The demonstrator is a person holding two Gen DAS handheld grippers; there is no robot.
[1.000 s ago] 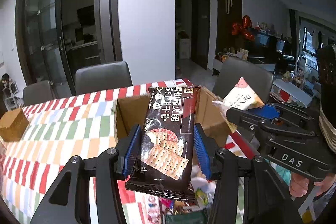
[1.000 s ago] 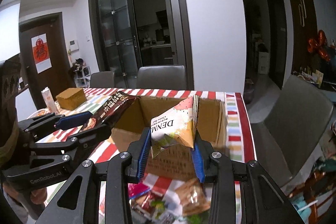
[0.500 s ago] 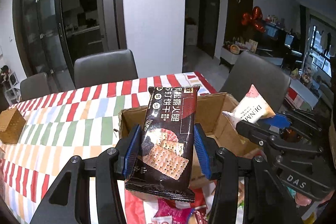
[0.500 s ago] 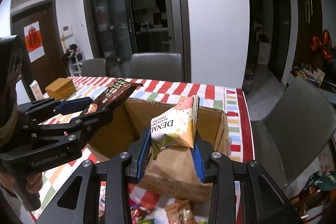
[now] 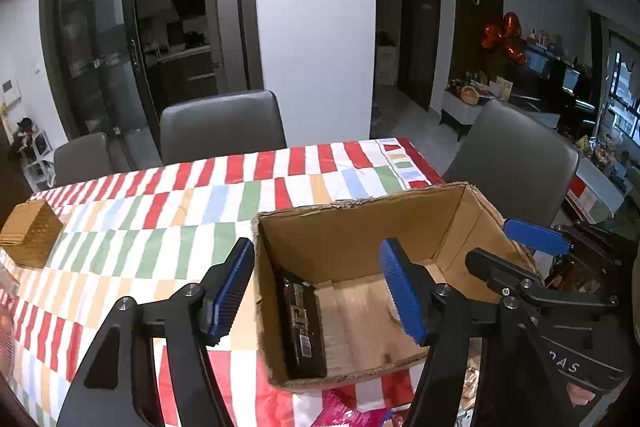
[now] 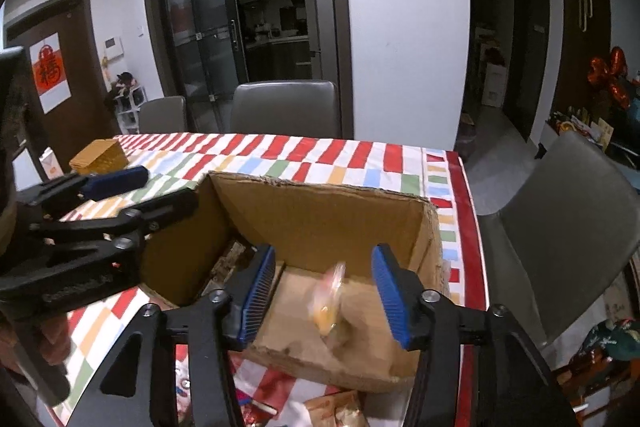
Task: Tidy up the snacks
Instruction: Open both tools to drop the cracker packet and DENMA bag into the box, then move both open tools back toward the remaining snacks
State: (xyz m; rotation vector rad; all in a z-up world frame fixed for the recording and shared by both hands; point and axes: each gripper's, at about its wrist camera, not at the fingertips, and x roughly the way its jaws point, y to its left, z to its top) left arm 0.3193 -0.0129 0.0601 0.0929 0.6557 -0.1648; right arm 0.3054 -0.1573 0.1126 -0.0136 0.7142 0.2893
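An open cardboard box (image 5: 360,223) stands on the striped tablecloth; it also shows in the right wrist view (image 6: 320,203). A dark cracker packet (image 5: 302,327) lies on edge against the box's left wall. A small white snack bag (image 6: 330,301), blurred, is falling inside the box. My left gripper (image 5: 316,291) is open and empty above the box's left side. My right gripper (image 6: 324,297) is open and empty above the box's near side. Each gripper also shows in the other's view.
Loose snack packets (image 6: 336,407) lie on the table (image 5: 168,227) in front of the box. A woven brown box (image 5: 28,233) sits at the far left. Grey chairs (image 5: 222,125) stand around the table.
Both grippers moved over the box and opened. The dark cracker packet dropped into the box's left side. The white snack bag left the right gripper and is falling into the box.
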